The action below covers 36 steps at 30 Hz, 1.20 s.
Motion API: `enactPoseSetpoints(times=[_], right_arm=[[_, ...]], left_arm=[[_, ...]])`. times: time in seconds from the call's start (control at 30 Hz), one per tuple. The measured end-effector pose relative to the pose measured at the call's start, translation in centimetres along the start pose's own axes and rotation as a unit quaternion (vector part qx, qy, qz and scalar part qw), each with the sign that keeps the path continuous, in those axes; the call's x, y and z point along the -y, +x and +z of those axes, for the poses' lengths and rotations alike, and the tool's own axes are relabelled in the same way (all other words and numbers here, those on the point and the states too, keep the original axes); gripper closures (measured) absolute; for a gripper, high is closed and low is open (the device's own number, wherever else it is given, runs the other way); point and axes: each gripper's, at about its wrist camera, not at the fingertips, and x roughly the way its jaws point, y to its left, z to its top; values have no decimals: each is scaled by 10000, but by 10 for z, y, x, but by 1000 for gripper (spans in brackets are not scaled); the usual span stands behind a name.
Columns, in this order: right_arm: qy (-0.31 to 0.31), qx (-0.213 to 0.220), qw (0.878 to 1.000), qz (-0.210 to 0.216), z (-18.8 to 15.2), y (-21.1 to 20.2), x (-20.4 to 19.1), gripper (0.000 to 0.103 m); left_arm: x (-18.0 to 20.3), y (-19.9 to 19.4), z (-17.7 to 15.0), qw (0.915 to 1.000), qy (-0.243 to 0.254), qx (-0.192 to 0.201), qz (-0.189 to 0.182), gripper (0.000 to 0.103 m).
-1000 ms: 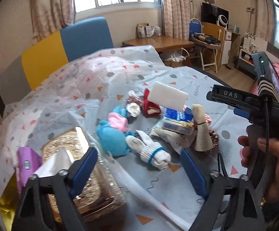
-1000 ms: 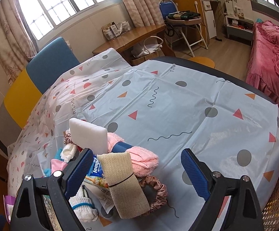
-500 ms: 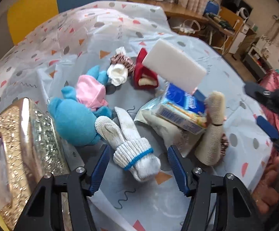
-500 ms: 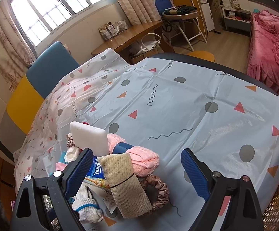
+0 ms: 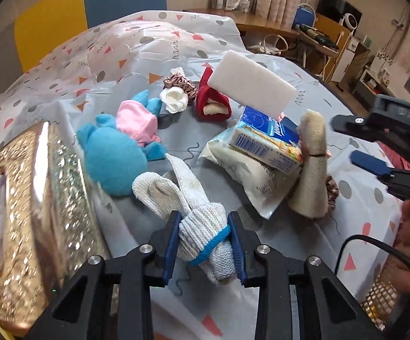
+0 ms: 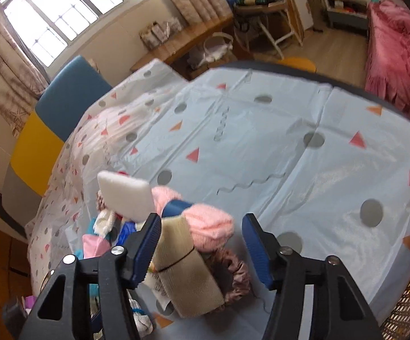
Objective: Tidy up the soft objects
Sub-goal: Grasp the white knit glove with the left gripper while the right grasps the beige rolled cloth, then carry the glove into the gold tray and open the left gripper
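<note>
Grasp step: glove [image 5: 202,235] pinched by closing left gripper [image 5: 204,245]. Right gripper [image 6: 200,250] narrowing, nothing held, above bandage [image 6: 186,269] beside glove. Lift is called for next.

I see a white glove [image 5: 202,232] with a blue band, a blue plush toy [image 5: 111,158], a pale blue tablecloth [image 6: 261,155] with triangles and dots

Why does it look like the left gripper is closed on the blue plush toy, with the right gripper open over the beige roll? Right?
Not quite. The left gripper has been closing on the white knit gloves, not the blue plush toy, which lies apart behind them; the left wrist view shows it. The right gripper is open over the beige roll, though it has been narrowing.
</note>
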Motion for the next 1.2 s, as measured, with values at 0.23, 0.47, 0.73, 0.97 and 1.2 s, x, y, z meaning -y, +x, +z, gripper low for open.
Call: enactPoseSetpoints(times=[0.23,0.47,0.73,0.97,1.2], right_arm=[[-620,-604,9961,-194,-16,24,-21,43],[-1038,-645,9920,-332,-24,27,-30,62],[-972,-927,9900,-429,-23,37,-24,60],[-1161,-1109,9845,-704,-29,47,-28,56],[-1463,-982,9806,-861,-34,46,-36,62]], left_arm=[[-4,-48,-1,9985,37,464,-287,69],[-47,-120,26,9903,-285,1295,-418,69],[-187,-190,9,9656,-1558,2006,560,69],[-299,-167,-77,9416,-2769,1379,1331,69],[-328,-116,-105,9341,-3298,847,1072,63]])
